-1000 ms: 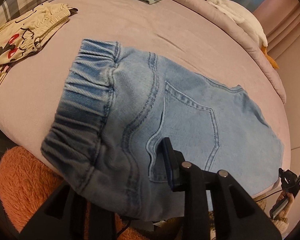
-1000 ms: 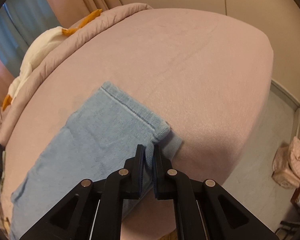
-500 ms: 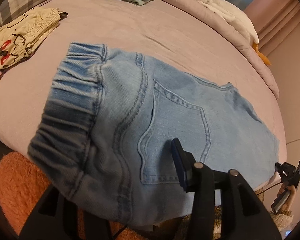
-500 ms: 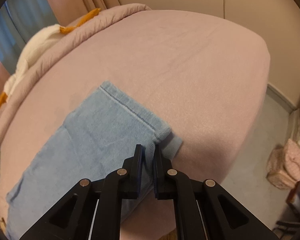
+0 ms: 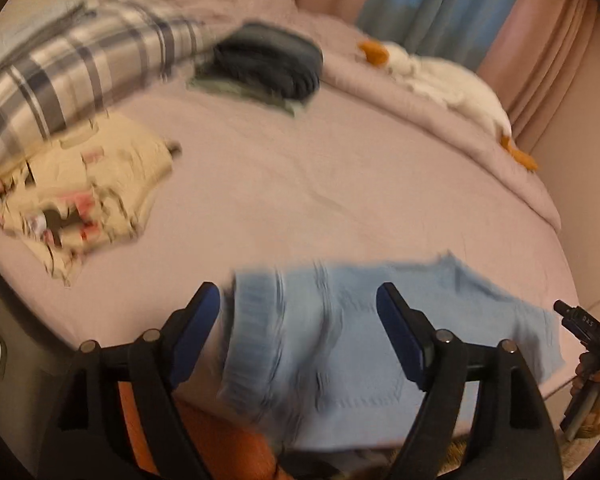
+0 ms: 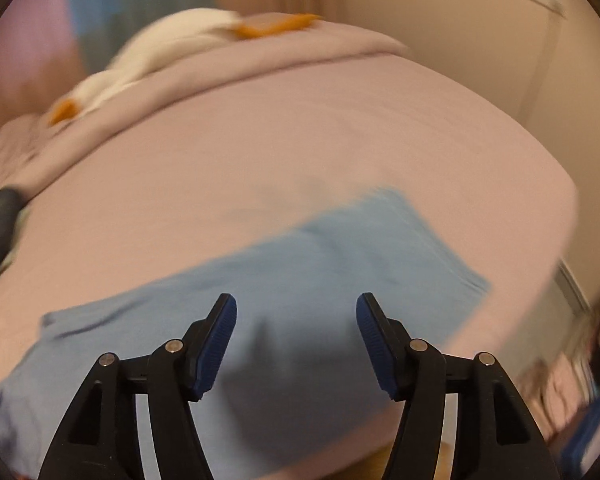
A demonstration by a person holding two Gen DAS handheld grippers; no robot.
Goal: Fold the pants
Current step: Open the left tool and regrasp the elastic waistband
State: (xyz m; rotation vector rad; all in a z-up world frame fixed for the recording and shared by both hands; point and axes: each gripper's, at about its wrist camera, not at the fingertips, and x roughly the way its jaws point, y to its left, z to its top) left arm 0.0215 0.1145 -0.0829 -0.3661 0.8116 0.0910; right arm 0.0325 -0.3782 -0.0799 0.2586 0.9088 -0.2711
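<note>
Bed [image 5: 340,184] underlies jeans [image 5: 340,336]; both tongs [image 5: 298,328] [image 6: 296,332] gape above.

Left gripper [image 5: 298,330] gapes above jeans [image 5: 352,344]

Only one marking was found legible, small pale letters appearing to read "DAS" on the black body of the right gripper [image 5: 584,326] seen at the edge of the left wrist view; motion blur left no other text readable.

Bare sheet [image 5: 284,168] beyond jeans [image 5: 340,344]
</note>
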